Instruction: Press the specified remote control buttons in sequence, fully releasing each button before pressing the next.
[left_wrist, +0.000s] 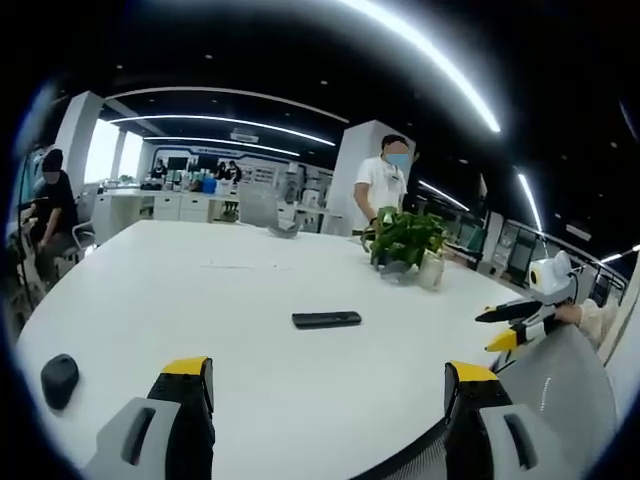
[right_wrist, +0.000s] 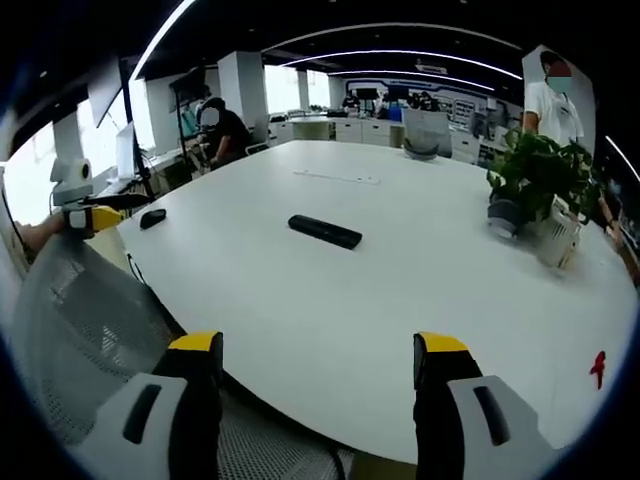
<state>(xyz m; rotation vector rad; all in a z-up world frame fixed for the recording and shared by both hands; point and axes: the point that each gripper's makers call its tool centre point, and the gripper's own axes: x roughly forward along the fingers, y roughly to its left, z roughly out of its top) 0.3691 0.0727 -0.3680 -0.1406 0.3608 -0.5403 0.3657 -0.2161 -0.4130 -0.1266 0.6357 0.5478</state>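
Black, slim, bar-shaped plastic remote control lies flat on the wide white oval desk, well ahead of both pairs of fingers and touched by neither; in the right gripper view the same remote sits straight ahead of the gap between the fingers. Left gripper has its yellow-tipped grey fingers apart, holding nothing, back at the near desk edge. Right gripper likewise stands with fingers spread and empty, over a grey mesh chair back. Its yellow-and-black fingertips show off to the right of the left fingers. No button has been reached yet, by my judgement. Risks: buttons are too small to read from here, so a wrong key is likely; an unbraced remote may slide or pivot on the smooth desk under a push; a wide fingertip may catch two keys; a reaching arm could hide the remote. A potted green plant and a small dark oval mouse lie off to either side.
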